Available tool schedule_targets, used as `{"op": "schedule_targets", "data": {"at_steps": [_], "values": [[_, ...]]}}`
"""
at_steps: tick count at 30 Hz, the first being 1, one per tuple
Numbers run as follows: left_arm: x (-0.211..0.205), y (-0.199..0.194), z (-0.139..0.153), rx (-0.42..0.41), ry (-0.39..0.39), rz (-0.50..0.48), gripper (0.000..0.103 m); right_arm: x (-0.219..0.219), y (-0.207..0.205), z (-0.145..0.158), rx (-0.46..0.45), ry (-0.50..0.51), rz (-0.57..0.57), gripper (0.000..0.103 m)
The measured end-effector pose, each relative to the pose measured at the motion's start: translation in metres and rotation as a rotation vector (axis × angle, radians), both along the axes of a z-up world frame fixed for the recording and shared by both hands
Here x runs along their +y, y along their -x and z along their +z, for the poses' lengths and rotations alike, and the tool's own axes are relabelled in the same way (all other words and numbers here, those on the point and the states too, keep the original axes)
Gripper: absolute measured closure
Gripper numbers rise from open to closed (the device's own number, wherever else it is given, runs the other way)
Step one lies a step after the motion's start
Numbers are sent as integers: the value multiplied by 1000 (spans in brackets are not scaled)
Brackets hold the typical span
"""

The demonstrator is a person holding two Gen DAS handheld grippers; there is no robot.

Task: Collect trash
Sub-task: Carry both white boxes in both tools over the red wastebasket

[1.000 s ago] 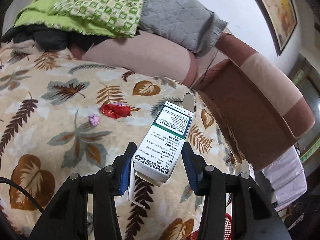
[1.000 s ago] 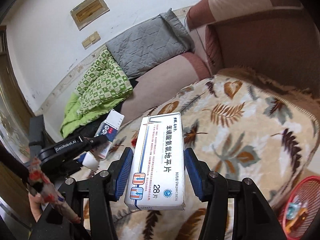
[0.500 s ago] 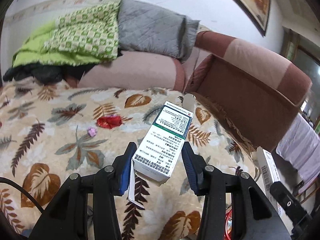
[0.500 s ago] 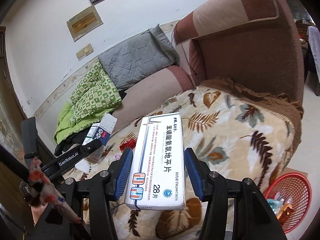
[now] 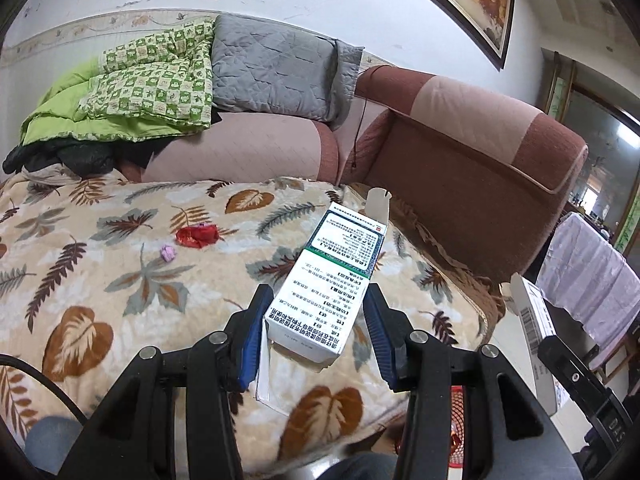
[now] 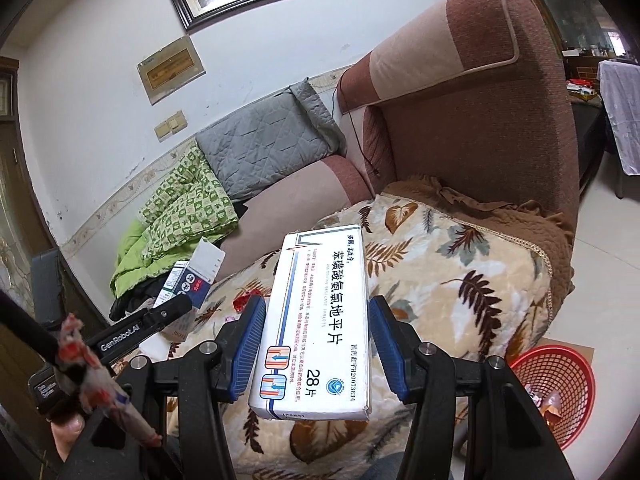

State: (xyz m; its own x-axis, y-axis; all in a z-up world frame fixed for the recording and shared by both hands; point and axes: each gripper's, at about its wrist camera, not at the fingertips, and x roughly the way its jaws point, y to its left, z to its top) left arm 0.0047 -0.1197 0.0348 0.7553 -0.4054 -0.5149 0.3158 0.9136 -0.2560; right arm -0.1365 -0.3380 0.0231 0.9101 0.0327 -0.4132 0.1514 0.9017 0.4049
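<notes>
Two medicine cartons are being carried at once, one in each claw, above the leaf-patterned blanket (image 5: 120, 280) of the sofa. The left claw (image 5: 316, 334) is clamping a green-and-white box (image 5: 324, 288) by its near end, with its far flap standing open; the right claw (image 6: 316, 344) is pinching a long white box (image 6: 320, 320) across its width, most of the length sticking out forward. The red mesh basket (image 6: 560, 392) is sitting on the floor just past the sofa's front edge, low on the right, with some scraps already in it.

The step, I judge, is bringing both boxes over that basket. To do it well, the right one is probably best dropped first, since it is nearer; lowering each claw until the box is hanging inside the rim before letting go should keep light cardboard from glancing off. A red wrapper (image 5: 198, 236) and a small pink scrap (image 5: 168, 253) are waiting on the blanket.
</notes>
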Motion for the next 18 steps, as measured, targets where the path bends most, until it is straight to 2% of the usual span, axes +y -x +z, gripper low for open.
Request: {"op": "schedule_targets", "data": {"at_steps": [5, 18], "values": [[-12, 20, -1, 13, -1, -24, 58, -17, 24, -3, 0, -2, -38, 46], [-68, 57, -2, -9, -68, -141, 58, -62, 69, -19, 21, -40, -139, 45]]}}
